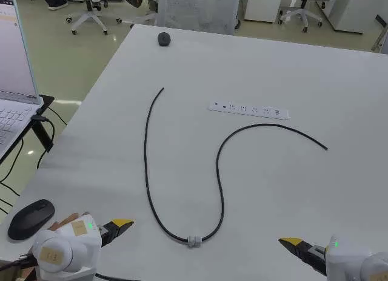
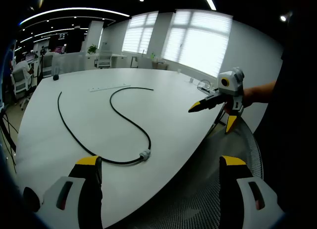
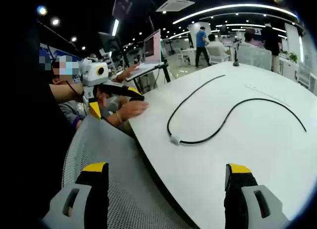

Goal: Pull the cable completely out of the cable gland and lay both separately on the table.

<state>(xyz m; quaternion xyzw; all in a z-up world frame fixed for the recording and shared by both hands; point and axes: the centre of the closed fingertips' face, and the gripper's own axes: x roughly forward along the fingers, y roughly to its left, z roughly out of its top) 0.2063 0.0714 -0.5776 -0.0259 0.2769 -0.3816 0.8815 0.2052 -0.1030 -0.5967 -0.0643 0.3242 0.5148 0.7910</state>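
Observation:
A long black cable (image 1: 147, 172) lies in an S-shape on the white table (image 1: 273, 68), threaded through a small grey cable gland (image 1: 194, 241) at its near bend. The gland (image 2: 144, 154) and cable (image 2: 124, 117) appear in the left gripper view, and the gland (image 3: 174, 139) with the cable (image 3: 233, 115) in the right gripper view. My left gripper (image 1: 118, 226) is at the near left table edge, open, left of the gland. My right gripper (image 1: 294, 244) is at the near right, open, right of the gland. Neither touches anything.
A white power strip (image 1: 249, 110) lies beyond the cable. A small dark round object (image 1: 164, 38) sits at the far edge. A black mouse (image 1: 30, 218) and a laptop (image 1: 15, 81) are on the left. Office chairs (image 1: 91, 2) stand behind the table.

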